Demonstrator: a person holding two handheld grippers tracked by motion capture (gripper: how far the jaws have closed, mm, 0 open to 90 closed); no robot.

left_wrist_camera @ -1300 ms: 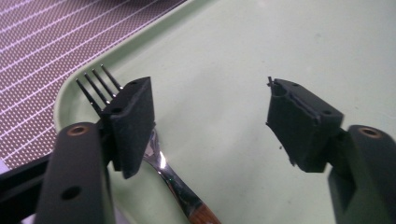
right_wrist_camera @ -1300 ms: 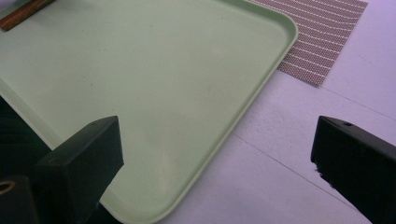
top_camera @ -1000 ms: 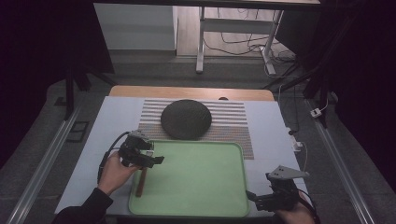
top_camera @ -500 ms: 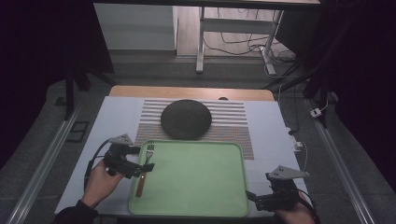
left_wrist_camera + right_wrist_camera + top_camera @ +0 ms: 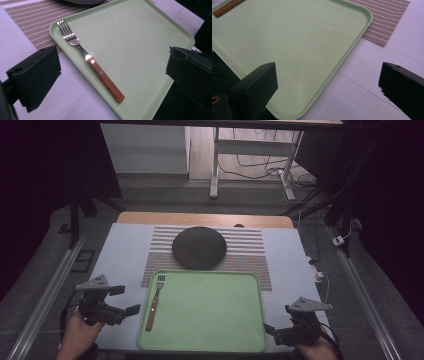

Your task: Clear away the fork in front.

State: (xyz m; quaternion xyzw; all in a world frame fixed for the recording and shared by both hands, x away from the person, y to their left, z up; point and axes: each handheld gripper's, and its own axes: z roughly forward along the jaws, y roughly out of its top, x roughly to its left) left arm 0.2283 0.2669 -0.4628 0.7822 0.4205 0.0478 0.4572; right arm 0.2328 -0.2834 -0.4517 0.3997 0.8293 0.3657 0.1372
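Both grippers (image 5: 123, 301) (image 5: 270, 331) gape empty, while the fork's (image 5: 227, 8) tines are cropped in right gripper view.

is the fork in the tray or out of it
In. The fork lies flat inside the green tray, along its left edge, tines toward the dark plate; no gripper touches it.

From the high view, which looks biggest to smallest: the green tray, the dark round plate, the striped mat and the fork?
1. Tray
2. Mat: partly covered by plate and tray, so its rank against the tray is unsure
3. Plate
4. Fork
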